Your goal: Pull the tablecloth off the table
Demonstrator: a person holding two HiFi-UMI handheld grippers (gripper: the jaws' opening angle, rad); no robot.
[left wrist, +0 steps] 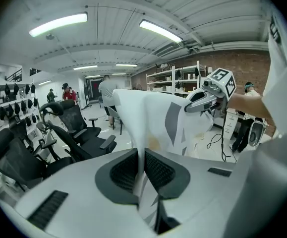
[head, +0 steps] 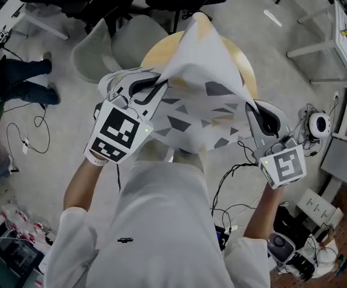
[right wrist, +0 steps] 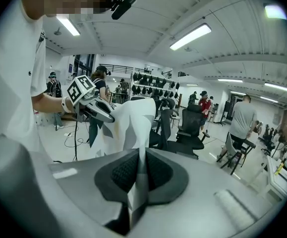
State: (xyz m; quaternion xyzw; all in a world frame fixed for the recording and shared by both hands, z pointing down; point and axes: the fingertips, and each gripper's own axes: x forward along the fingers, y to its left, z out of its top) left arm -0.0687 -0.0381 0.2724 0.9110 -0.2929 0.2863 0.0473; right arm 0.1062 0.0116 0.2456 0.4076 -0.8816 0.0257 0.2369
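Only the head view gives us the whole layout. The left gripper (head: 152,86) is at the near left edge of the round wooden worktop (head: 154,51), and the right gripper (head: 254,110) is at its near right edge. The tablecloth (head: 203,83), white with grey angular patches, is bunched up between them. It covers most of the worktop, and bare wood shows only along the far left rim and at the right rim. From this view we cannot see how the jaws stand.

The gripper views settle that. In the left gripper view the dark ribbed pads (left wrist: 126,170) stand almost together, with a thin fold of the tablecloth nipped between them. From there the cloth rises and runs to the right, where the other gripper grips it. This view also shows black office chairs (left wrist: 69,128) at the left and people standing further back.

In the right gripper view that gripper's jaws are likewise closed on a narrow fold. The cloth stretches away to the left, up to the left gripper. A person in a grey shirt (right wrist: 242,118) stands at the right.
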